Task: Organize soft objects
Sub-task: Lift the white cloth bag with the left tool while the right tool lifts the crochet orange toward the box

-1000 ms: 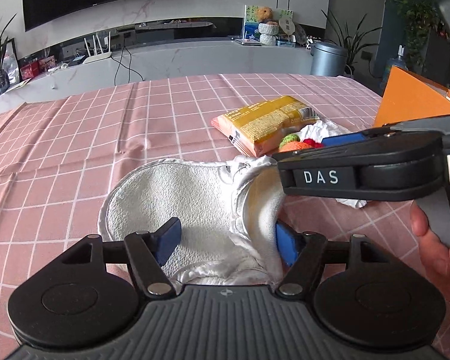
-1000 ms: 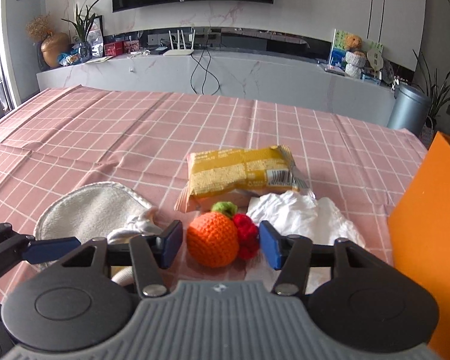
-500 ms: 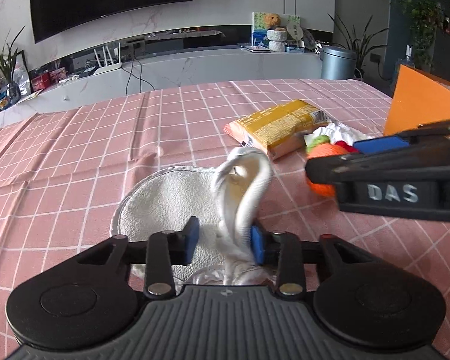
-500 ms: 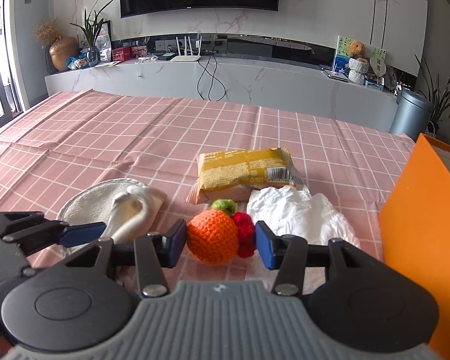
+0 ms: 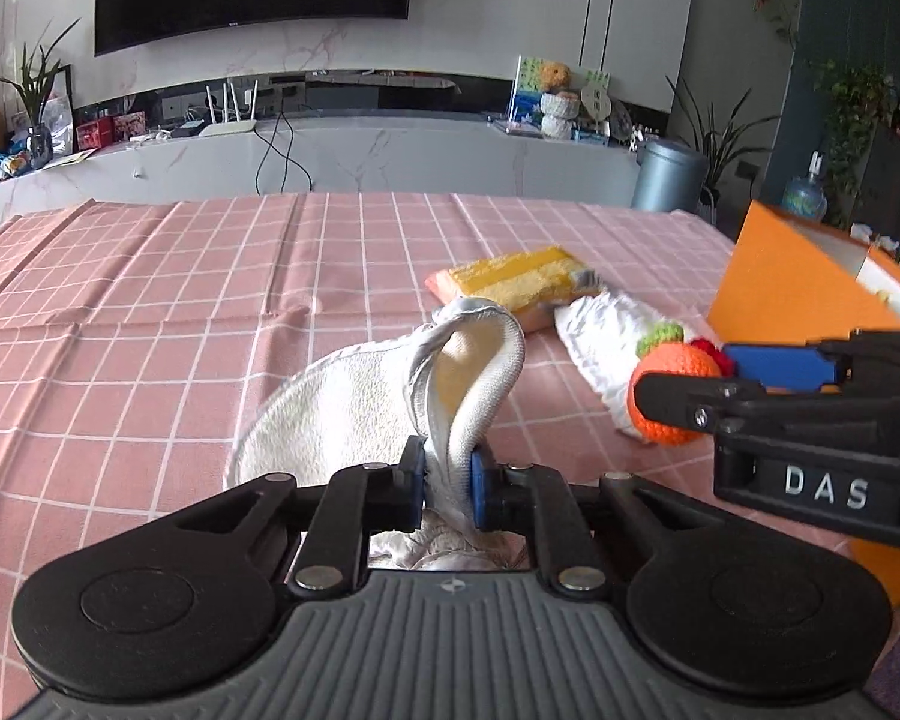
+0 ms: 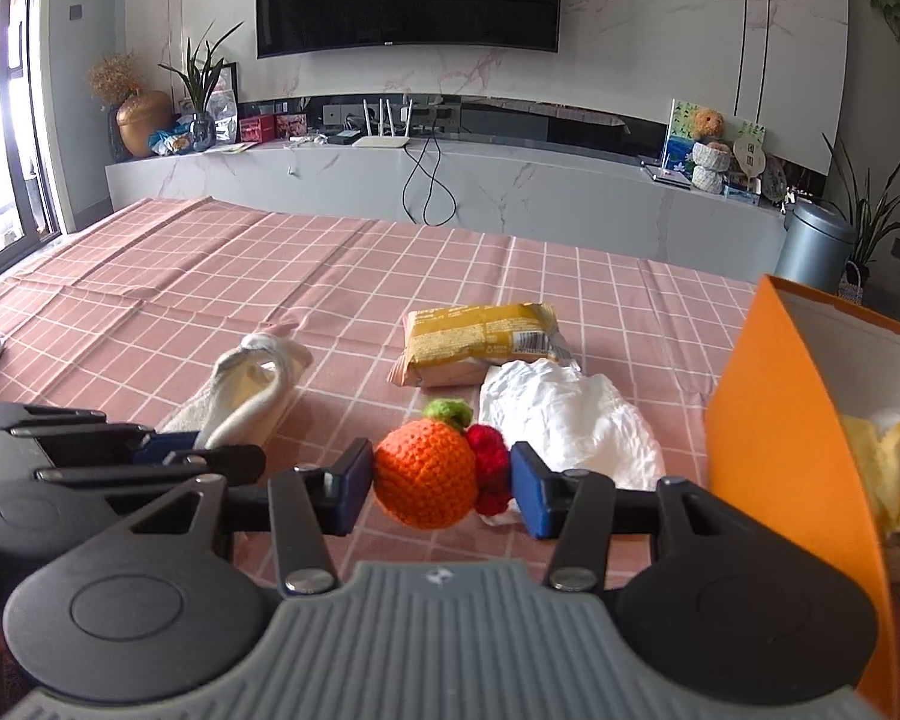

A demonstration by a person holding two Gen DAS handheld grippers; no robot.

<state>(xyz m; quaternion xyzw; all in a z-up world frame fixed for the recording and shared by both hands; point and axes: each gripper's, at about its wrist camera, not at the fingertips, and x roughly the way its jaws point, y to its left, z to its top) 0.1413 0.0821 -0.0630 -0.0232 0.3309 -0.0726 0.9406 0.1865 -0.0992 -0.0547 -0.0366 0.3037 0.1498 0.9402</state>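
My left gripper [image 5: 447, 489] is shut on a white terry cloth [image 5: 354, 402], pinching its raised fold and lifting it off the pink checked tablecloth [image 5: 180, 300]. The cloth also shows in the right wrist view [image 6: 249, 390]. My right gripper [image 6: 441, 489] is shut on an orange crocheted fruit [image 6: 426, 474] with a green top and red parts, held above the table; the fruit also shows in the left wrist view [image 5: 669, 384]. An open orange box [image 6: 786, 420] stands at the right with yellow and white soft things inside.
A yellow snack packet [image 6: 480, 342] lies mid-table, with a crumpled white cloth [image 6: 564, 414] just in front of it. The box also shows at the right in the left wrist view [image 5: 798, 282]. A marble counter and TV lie beyond the table.
My left gripper has closed on the cloth's fold and lifted it. My right gripper has closed on the crocheted fruit and raised it off the table.
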